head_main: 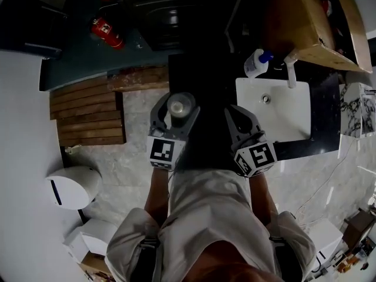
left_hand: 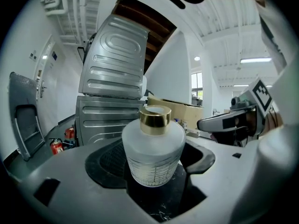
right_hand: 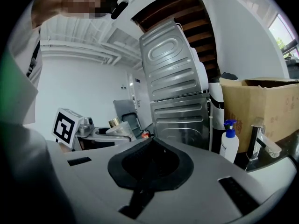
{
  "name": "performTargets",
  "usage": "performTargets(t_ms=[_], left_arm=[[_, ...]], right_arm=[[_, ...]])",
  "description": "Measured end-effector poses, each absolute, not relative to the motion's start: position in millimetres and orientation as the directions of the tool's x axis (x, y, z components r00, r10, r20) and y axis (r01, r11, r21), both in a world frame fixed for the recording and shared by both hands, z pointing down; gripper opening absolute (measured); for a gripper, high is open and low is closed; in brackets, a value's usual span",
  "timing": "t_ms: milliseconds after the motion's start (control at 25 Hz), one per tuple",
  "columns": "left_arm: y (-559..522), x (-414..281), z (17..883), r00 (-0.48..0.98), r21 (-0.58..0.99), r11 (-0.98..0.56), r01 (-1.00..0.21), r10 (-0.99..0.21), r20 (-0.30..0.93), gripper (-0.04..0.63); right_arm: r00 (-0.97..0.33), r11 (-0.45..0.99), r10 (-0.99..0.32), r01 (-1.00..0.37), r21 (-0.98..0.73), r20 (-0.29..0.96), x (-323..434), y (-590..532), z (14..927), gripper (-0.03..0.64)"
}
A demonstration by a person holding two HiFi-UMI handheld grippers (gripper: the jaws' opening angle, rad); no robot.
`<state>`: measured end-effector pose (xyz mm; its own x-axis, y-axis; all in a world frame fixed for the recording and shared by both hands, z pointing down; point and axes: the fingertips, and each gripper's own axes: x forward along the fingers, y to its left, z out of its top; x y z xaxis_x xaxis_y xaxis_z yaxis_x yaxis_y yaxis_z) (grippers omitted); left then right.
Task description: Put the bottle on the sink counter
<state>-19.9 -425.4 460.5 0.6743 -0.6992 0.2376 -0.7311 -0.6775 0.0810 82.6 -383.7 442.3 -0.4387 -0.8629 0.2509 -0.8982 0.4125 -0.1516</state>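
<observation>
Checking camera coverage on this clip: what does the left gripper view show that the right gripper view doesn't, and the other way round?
Only the left gripper view: the left gripper with its tongs closed on the frosted bottle, seen close up, and the right gripper from outside. Only the right gripper view: its own tongs shut together with nothing between them, plus a clear look at the blue-topped pump bottle and the faucet. Both: the gold-capped bottle, the stacked metal machines and the cardboard box.

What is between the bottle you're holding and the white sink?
The right gripper, shut and empty, over the black counter. The head view shows it between the bottle and the sink.
</observation>
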Motion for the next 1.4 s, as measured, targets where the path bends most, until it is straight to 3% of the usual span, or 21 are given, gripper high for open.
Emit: performTargets(t_ms=[1400], left_arm=[[-508.4,5.5,590.9,0.592,0.061,-0.628,-0.776,-0.691,0.415,0.330]], right_arm=[[-0.525,0.455,-0.762,-0.851,-0.263,0.379,89.4,-455.9,543.7,-0.003]])
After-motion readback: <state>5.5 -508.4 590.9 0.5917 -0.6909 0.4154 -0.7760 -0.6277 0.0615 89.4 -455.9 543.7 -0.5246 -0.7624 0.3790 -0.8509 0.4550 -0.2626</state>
